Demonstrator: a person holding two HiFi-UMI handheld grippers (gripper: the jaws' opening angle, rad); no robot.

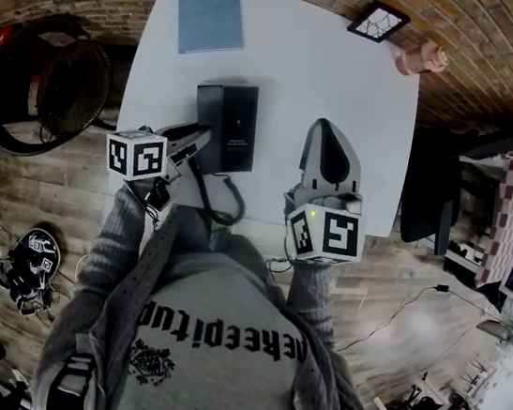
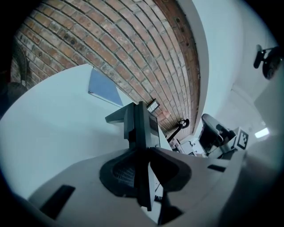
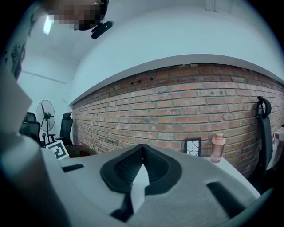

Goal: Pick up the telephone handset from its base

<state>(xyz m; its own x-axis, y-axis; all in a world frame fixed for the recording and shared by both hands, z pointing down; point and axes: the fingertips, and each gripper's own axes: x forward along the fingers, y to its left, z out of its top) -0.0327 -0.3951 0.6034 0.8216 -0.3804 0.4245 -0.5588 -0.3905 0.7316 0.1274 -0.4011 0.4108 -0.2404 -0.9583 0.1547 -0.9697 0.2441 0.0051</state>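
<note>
**Left gripper (image 2: 143, 150) clamped on the telephone handset (image 1: 208, 115)**
Its fingers pinch the handset's near end where it lies along the left of the base (image 1: 240, 131) on the white surface (image 1: 348, 89). The right gripper (image 3: 143, 148) rests closed and empty. Best lift straight up with firm pressure, leaving the cord (image 1: 208, 210) slack so the base stays put.

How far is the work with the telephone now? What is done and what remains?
Done: the left gripper has its jaws closed on the handset. In hand: that grip; the handset seems not yet raised from the base. Left: lifting it clear. The right gripper is shut, empty, beside the base.
</note>
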